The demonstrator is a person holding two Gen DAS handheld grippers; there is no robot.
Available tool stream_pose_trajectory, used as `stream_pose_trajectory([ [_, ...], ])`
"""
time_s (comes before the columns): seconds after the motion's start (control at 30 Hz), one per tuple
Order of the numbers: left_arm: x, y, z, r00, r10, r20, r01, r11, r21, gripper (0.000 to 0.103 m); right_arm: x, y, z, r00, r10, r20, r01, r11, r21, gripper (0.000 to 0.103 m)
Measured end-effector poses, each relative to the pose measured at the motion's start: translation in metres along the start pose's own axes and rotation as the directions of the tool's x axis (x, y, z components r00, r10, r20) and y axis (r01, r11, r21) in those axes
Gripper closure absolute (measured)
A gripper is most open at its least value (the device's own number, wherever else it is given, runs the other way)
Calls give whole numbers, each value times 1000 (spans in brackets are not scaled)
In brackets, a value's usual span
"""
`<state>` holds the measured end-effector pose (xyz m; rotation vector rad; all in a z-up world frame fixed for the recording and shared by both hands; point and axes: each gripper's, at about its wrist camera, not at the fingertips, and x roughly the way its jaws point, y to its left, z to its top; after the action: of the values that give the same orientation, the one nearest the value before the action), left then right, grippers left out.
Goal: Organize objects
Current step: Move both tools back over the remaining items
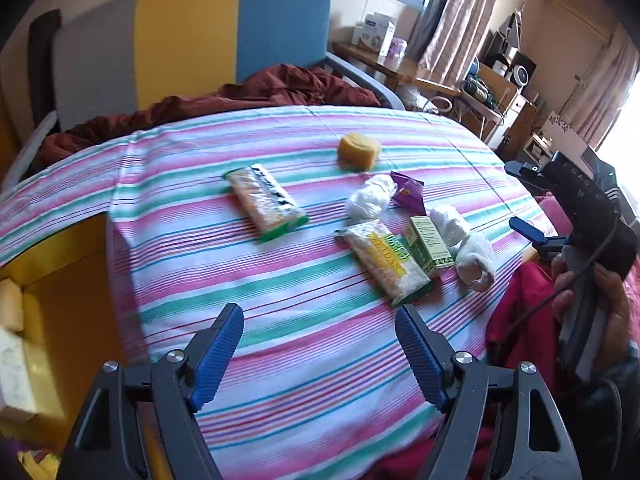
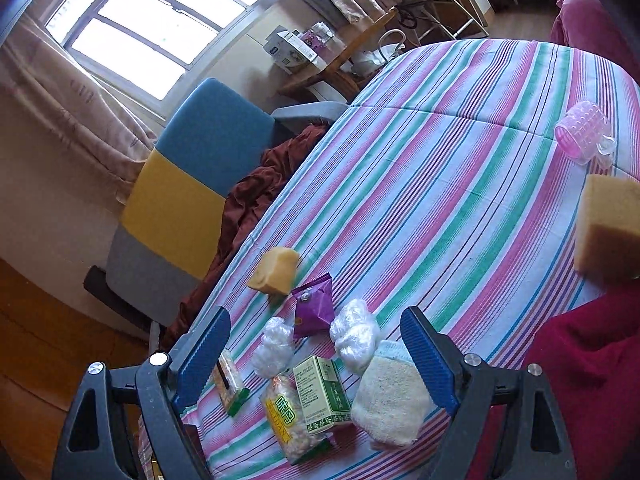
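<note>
Striped bed cover (image 1: 280, 280) spread across both views, carrying a loose cluster of small items.

Cluster position: right of centre in the left wrist view, well above and right of the left tongs (image 1: 320, 356); bottom centre in the right wrist view, directly between and just beyond the right tongs (image 2: 316, 360). Right tongs judged nearer; left tongs well apart from the cluster.

Both tongs open, nothing between the pads.

Items within the right tongs' span, largest first:
- White textured pad (image 2: 390, 400), lower right, close to the right finger.
- Yellow-labelled snack pack (image 2: 288, 420), long axis running from upper left to lower right.
- Green box (image 2: 322, 392), touching the snack pack, long axis close to vertical in the frame, roughly along the tongs' pointing line.
- Two clear wrapped bundles (image 2: 274, 346) further up.
- Purple sachet (image 2: 314, 306) between them.

Yellow sponge block (image 2: 276, 270) lying apart, above the cluster.

Likely requirement for the green box: straight advance, pads closing across its short sides.
</note>
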<state>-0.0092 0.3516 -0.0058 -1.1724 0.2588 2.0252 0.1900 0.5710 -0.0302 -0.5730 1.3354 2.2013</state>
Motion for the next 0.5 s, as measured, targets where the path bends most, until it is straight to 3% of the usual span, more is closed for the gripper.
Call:
stream_pose_trajectory([
  [0.2,56,-18,15,996,-19,-86,16,999,-38,24,4,2,-2,999,16,-34,-17,999,-28,14],
  [0.5,109,-46,39,994,0,-113,-3,1000,-24,24,8,5,-1,998,39,-50,-41,998,-43,14],
])
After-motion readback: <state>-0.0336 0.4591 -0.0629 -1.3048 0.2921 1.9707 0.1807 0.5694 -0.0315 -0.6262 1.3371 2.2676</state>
